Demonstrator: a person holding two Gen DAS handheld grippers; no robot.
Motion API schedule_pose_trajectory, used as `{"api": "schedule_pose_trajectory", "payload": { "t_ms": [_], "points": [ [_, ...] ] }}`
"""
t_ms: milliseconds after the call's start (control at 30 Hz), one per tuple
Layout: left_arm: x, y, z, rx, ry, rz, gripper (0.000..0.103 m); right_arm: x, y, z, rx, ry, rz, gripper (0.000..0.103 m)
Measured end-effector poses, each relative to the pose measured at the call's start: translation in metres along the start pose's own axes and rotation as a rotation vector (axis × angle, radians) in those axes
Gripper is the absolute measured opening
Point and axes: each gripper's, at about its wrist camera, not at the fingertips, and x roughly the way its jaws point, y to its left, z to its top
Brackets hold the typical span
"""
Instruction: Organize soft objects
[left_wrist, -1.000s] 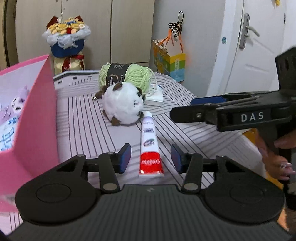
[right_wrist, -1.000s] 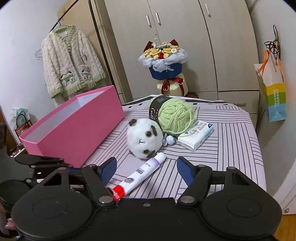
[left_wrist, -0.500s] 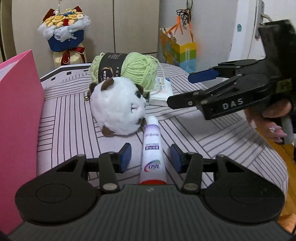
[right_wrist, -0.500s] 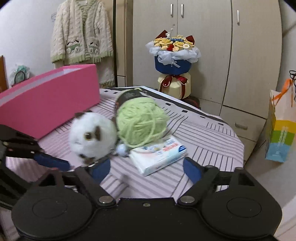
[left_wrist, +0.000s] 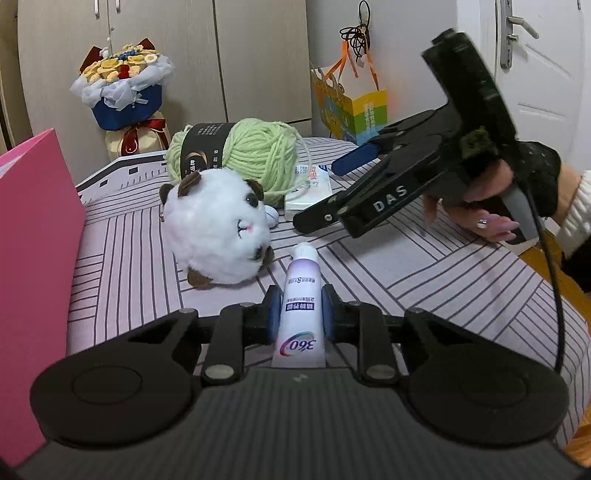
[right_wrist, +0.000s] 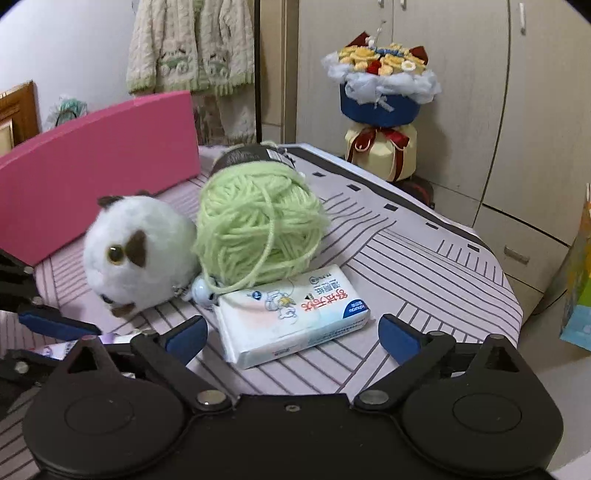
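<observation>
My left gripper (left_wrist: 300, 314) is shut on a white and purple toothpaste tube (left_wrist: 301, 321) that lies on the striped bed cover. A white plush toy (left_wrist: 218, 230) sits just beyond the tube's cap, and a green yarn ball (left_wrist: 255, 155) lies behind it. My right gripper (right_wrist: 291, 334) is open, with a white tissue pack (right_wrist: 291, 314) lying between its fingers on the bed. The plush (right_wrist: 136, 254) and yarn (right_wrist: 258, 221) lie just beyond the pack. The right gripper also shows in the left wrist view (left_wrist: 332, 195), over the tissue pack (left_wrist: 310, 186).
A pink box (left_wrist: 33, 258) stands at the left of the bed; it also shows in the right wrist view (right_wrist: 92, 177). A flower bouquet (right_wrist: 382, 88) stands behind the bed by the wardrobe. A colourful paper bag (left_wrist: 354, 110) hangs at the right.
My left gripper moved forward along the toothpaste tube and closed on it. My right gripper swung right and down, and now straddles the tissue pack.
</observation>
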Motion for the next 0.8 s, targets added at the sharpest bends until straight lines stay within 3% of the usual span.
{"api": "schedule_pose_trajectory", "payload": {
  "t_ms": [233,267,300,533,800],
  "points": [
    [0.001,0.005,0.002,-0.026,0.001,0.004,0.022,0.016,-0.006,0.011,-0.011,0.021,0.025,0.101],
    [0.001,0.007,0.002,-0.031,0.000,0.003,0.022,0.017,-0.005,0.011,-0.008,0.019,0.022,0.098],
    [0.000,0.009,0.003,-0.040,-0.001,0.000,0.022,0.014,-0.004,0.010,0.000,0.010,0.019,0.088],
    [-0.014,0.015,0.002,-0.072,-0.017,-0.007,0.022,-0.010,0.025,-0.002,0.031,0.014,-0.093,0.086],
    [-0.037,0.021,-0.007,-0.105,-0.027,-0.014,0.022,-0.041,0.051,-0.023,0.185,0.007,-0.187,0.086]
  ]
}}
